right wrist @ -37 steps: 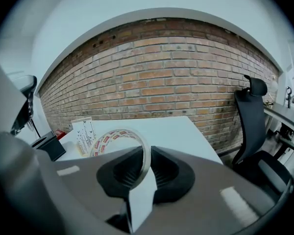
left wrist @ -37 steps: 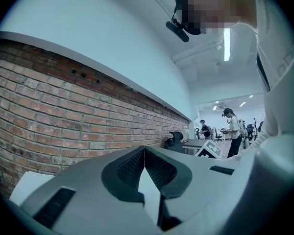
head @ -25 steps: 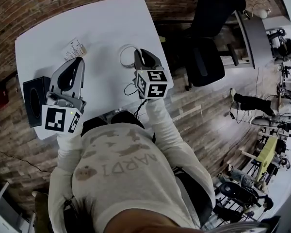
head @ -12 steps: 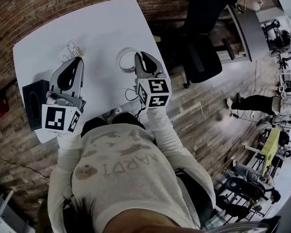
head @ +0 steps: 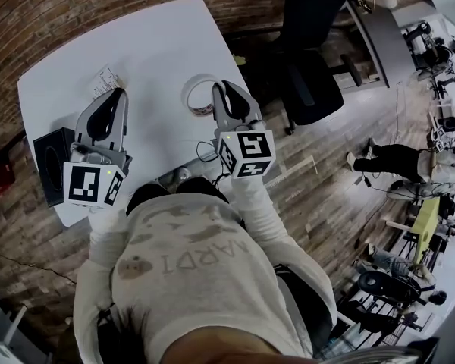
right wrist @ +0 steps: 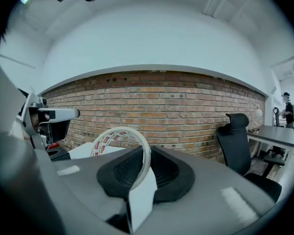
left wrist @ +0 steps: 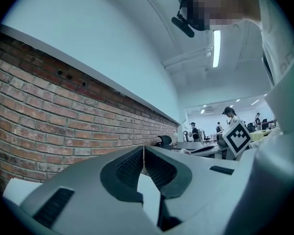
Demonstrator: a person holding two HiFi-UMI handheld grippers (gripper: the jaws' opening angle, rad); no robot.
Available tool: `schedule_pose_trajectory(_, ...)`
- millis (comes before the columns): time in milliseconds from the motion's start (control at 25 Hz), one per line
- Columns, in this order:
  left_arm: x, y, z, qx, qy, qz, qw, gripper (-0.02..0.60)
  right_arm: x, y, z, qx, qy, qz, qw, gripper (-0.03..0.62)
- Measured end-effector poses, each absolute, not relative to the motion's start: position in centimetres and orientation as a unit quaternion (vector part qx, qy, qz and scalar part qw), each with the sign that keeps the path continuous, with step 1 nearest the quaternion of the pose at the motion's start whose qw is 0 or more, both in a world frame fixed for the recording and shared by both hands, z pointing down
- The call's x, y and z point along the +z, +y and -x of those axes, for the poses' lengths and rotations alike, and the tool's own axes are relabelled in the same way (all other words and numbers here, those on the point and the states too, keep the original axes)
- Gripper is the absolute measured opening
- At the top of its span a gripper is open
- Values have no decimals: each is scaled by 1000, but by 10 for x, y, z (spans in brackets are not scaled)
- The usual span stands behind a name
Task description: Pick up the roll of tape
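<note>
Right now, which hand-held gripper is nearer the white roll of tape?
Right. The right hand-held gripper clamps the white roll of tape; the left hand-held gripper, shut and empty, sits apart to its left.

Right tongs (head: 221,89) with tape roll (right wrist: 105,142), now higher.

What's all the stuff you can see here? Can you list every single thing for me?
table: one, white, in front of the person
roll of tape: one, white with red print inside, held upright near the table's right edge
box: one, black, on the table's left edge
paper card: one, white, on the table beyond the left jaws
office chair: one, black, right of the table
brick wall: one, red-brown, behind the table
floor: one, brown wood, around the table
left hand-held gripper: one, grey, jaws together, empty
right hand-held gripper: one, grey, jaws closed on the roll of tape
</note>
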State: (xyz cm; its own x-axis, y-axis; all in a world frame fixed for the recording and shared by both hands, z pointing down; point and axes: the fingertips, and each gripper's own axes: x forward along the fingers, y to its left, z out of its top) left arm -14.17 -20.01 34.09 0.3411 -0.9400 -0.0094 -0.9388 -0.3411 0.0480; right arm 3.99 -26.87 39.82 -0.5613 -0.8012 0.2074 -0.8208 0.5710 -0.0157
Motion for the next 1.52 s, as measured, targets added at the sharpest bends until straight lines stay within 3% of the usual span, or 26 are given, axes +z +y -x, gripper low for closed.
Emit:
schedule_pose_trajectory(680,323,-188,120,-26,-562,-827,3,6,338,-236,-66,13,-882,-471,18,61)
schedule_pose_trajectory(1520,311,-180,109,-40,-561,-827,-6,6,316,-220,-88,-11,-874,-486,-11,61)
